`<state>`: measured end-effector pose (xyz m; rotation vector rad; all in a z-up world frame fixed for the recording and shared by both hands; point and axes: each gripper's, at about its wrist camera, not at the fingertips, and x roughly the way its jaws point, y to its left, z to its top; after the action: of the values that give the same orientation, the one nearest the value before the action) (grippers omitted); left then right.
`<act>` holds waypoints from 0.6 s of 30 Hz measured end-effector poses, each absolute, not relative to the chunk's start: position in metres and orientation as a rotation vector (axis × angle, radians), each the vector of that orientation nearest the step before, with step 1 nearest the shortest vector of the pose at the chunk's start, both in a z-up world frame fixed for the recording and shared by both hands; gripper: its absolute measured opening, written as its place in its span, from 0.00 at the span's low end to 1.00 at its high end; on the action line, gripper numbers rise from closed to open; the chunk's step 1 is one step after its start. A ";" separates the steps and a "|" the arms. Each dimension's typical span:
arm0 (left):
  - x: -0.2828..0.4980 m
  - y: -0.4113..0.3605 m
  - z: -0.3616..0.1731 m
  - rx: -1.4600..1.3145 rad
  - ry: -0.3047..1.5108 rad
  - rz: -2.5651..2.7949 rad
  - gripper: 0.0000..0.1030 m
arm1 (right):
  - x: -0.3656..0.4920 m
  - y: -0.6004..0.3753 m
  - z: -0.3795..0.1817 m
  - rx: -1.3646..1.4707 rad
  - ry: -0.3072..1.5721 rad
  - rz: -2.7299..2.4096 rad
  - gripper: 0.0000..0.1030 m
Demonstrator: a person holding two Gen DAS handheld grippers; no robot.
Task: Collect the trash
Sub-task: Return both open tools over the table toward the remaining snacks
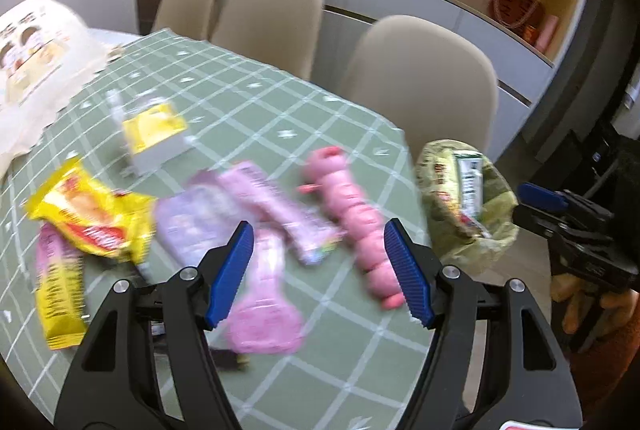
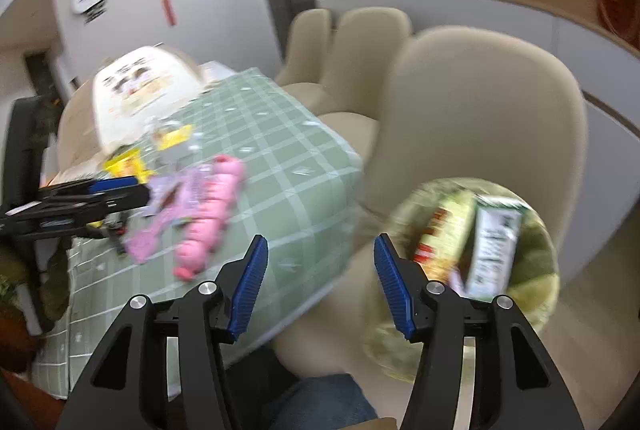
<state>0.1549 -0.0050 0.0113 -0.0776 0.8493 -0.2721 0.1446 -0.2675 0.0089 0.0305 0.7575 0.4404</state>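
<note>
Both wrist views down onto table (image 1: 280,101)

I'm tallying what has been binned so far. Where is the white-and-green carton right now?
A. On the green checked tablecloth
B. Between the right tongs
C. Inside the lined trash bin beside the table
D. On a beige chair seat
C: the carton stands inside the bin, off the table edge, while the right tongs are open and empty.

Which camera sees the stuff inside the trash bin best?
The right wrist view: the trash bin opens toward it, showing a green-and-white carton and wrappers inside. The left wrist view shows it smaller, beside the table.
</note>
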 end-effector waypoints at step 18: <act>0.128 0.189 0.014 -0.246 0.784 0.023 0.62 | 0.131 -0.094 0.010 -0.184 0.792 0.663 0.55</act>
<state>0.1284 0.1893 0.0139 -0.2456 0.7838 0.0225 0.1306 -0.0944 0.0103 -0.1842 0.7919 0.6627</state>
